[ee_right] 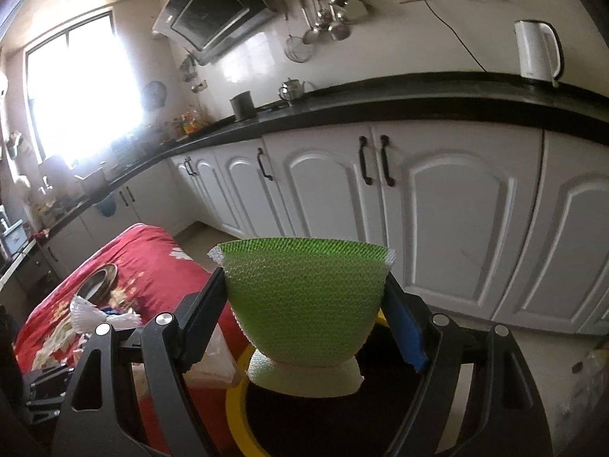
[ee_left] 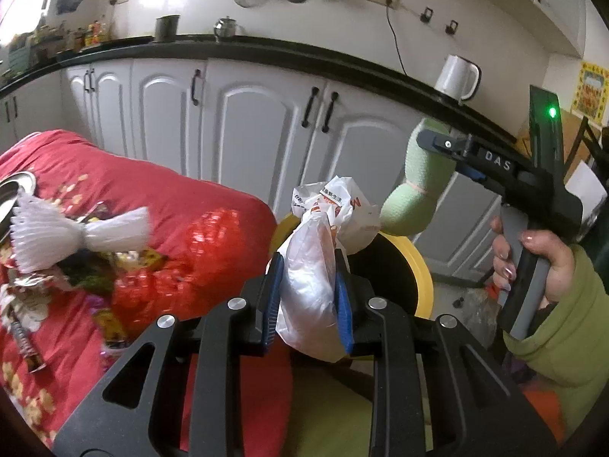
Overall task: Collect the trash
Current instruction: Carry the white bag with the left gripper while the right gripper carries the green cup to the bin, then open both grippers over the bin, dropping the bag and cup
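Note:
My left gripper (ee_left: 307, 297) is shut on a crumpled white plastic bag (ee_left: 316, 266) with printed text, held over the yellow-rimmed trash bin (ee_left: 420, 270). My right gripper (ee_right: 304, 304) is shut on a green foam fruit net (ee_right: 304, 297), held above the same bin (ee_right: 236, 400). The right gripper also shows in the left wrist view (ee_left: 430, 144), gripping the green net (ee_left: 418, 186) beside the bag. More trash lies on the red-covered table (ee_left: 152, 190): a white foam net (ee_left: 76, 232), a red shiny wrapper (ee_left: 179, 278) and small wrappers (ee_left: 26, 342).
White kitchen cabinets (ee_left: 259, 122) with a black counter (ee_left: 266, 53) run behind. A white kettle (ee_left: 456, 76) stands on the counter. A metal plate (ee_left: 11, 190) sits at the table's left edge. Floor lies right of the bin.

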A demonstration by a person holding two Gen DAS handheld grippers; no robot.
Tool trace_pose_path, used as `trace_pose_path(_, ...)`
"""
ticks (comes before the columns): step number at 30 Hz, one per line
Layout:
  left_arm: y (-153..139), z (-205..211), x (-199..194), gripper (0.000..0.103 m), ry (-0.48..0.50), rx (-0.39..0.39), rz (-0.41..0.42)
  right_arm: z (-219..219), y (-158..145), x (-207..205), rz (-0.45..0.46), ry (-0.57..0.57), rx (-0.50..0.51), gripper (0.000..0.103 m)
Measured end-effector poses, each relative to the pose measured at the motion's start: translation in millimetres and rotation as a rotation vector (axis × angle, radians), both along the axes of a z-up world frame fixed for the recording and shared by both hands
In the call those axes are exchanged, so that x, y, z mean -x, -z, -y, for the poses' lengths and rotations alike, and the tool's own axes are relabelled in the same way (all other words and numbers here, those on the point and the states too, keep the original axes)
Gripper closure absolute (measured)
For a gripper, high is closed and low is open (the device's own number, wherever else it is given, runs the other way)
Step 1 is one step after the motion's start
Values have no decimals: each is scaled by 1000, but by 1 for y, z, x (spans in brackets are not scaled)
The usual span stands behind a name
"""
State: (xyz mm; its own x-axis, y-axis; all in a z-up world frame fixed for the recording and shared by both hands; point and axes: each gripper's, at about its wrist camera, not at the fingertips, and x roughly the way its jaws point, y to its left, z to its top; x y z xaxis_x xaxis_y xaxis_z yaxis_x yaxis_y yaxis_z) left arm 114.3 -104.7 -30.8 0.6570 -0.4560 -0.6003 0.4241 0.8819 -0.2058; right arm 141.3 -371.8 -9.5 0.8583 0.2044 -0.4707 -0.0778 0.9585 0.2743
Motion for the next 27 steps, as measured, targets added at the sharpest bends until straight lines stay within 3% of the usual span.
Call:
trace_pose_path(10, 25, 29, -12, 84, 51, -67, -52, 14, 13, -8, -24, 47, 11, 26)
trace_pose_path(19, 38, 37, -19, 83, 61, -79, -90, 21, 31, -18, -71, 69, -21, 24)
trace_pose_path(21, 40, 38, -22, 78, 66, -73, -98, 21, 37, -22, -92, 60, -42, 23)
trace_pose_path(23, 41, 40, -23, 66, 69, -68, -100, 22, 40, -24, -104, 54, -51, 22)
trace_pose_path(27, 41, 40, -22, 51, 70, -53, -95, 25, 42, -24, -111, 61, -61, 15)
